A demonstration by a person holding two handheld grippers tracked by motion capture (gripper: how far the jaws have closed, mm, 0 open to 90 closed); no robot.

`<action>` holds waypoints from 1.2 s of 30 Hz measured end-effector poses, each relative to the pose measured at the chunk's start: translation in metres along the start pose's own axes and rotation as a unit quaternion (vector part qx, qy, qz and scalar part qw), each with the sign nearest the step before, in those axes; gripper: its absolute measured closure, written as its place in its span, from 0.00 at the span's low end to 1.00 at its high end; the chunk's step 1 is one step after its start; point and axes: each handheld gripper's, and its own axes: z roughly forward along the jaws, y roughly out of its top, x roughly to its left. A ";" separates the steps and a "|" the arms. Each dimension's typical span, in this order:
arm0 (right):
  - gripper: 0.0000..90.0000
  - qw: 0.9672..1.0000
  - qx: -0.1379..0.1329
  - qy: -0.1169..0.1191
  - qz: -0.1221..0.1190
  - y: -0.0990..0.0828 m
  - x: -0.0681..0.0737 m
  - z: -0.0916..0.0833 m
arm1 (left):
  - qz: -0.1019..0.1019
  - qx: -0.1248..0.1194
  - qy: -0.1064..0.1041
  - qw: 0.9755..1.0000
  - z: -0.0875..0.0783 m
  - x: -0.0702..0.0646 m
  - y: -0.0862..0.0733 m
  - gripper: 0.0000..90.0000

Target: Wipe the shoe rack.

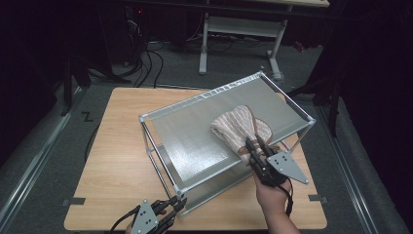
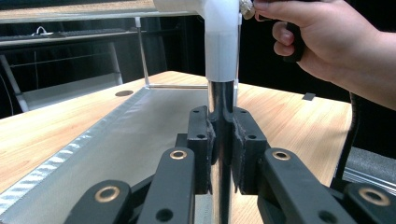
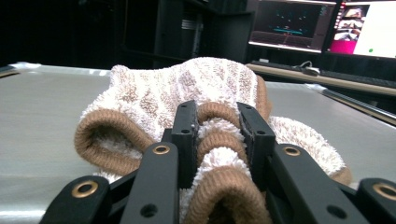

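High view shows my right gripper (image 1: 252, 145) pinching the towel (image 1: 238, 126) at its near end, with 2 brown-edged folds squeezed between the jaws. The towel lies on the top shelf (image 1: 195, 131) of the metal rack, toward the right side. My left gripper (image 1: 176, 204) is clamped tight on the rack's front corner post (image 2: 221, 100), keeping the rack steady. I think I am in the middle of placing the towel on the shelf. Next I should set it flat and let go gently. The towel's long side runs away from me, slanting toward the shelf's middle.
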 end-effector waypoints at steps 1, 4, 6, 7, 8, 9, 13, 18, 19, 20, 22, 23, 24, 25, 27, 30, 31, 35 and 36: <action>0.80 1.000 0.002 -0.002 0.002 0.000 -0.002 0.000 | 0.000 0.000 0.000 1.000 0.000 0.000 0.000 0.88; 0.80 1.000 0.006 -0.010 0.001 0.000 -0.009 0.002 | 0.000 0.000 0.000 1.000 0.000 0.000 0.000 0.88; 0.80 1.000 0.008 -0.018 -0.001 0.000 -0.015 0.003 | -0.001 0.000 0.000 1.000 0.000 0.000 0.000 0.88; 0.80 1.000 0.010 -0.022 0.000 0.000 -0.018 0.004 | -0.001 0.000 0.000 1.000 0.000 0.000 0.000 0.88; 0.80 1.000 0.012 -0.027 0.001 0.000 -0.021 0.004 | -0.001 0.000 0.000 1.000 0.000 0.000 0.000 0.88; 0.80 0.999 0.013 -0.032 0.002 0.000 -0.024 0.005 | 0.000 0.000 0.000 1.000 0.000 0.000 0.000 0.88; 0.80 0.998 0.020 -0.053 -0.002 0.000 -0.040 0.008 | -0.001 0.001 0.001 1.000 0.000 0.000 0.000 0.88; 0.80 0.996 0.029 -0.081 0.002 0.000 -0.061 0.013 | -0.002 0.001 0.002 1.000 0.000 0.001 0.000 0.88; 0.80 0.996 0.031 -0.086 0.002 -0.001 -0.066 0.013 | -0.002 0.001 0.002 1.000 0.000 0.001 0.000 0.88; 0.80 0.995 0.032 -0.091 0.002 -0.001 -0.070 0.014 | -0.002 0.001 0.002 1.000 0.000 0.001 0.000 0.88; 0.80 0.994 0.036 -0.101 0.001 -0.001 -0.077 0.015 | -0.002 0.001 0.002 1.000 0.000 0.001 0.000 0.88; 0.80 0.994 0.038 -0.107 0.001 0.000 -0.081 0.016 | -0.002 0.001 0.003 1.000 0.000 0.001 0.000 0.88; 0.80 0.993 0.040 -0.110 0.001 0.000 -0.085 0.017 | -0.003 0.001 0.003 1.000 0.000 0.001 0.000 0.88; 0.80 0.992 0.042 -0.116 0.002 0.000 -0.088 0.018 | -0.004 0.002 0.003 1.000 0.000 0.001 0.000 0.88; 0.80 0.991 0.046 -0.124 0.001 0.000 -0.095 0.019 | -0.002 0.002 0.002 1.000 0.000 0.002 0.000 0.89; 0.80 0.989 0.053 -0.136 0.005 0.001 -0.105 0.021 | -0.006 0.002 0.002 1.000 0.000 0.002 0.000 0.89; 0.80 0.989 0.055 -0.139 0.009 0.001 -0.108 0.021 | -0.006 0.002 0.002 1.000 0.000 0.002 0.000 0.89; 0.80 0.987 0.058 -0.149 0.013 0.002 -0.118 0.023 | -0.006 0.002 0.002 1.000 0.000 0.002 0.000 0.89; 0.81 0.987 0.058 -0.151 0.015 0.002 -0.119 0.023 | -0.006 0.002 0.002 1.000 0.000 0.002 0.000 0.89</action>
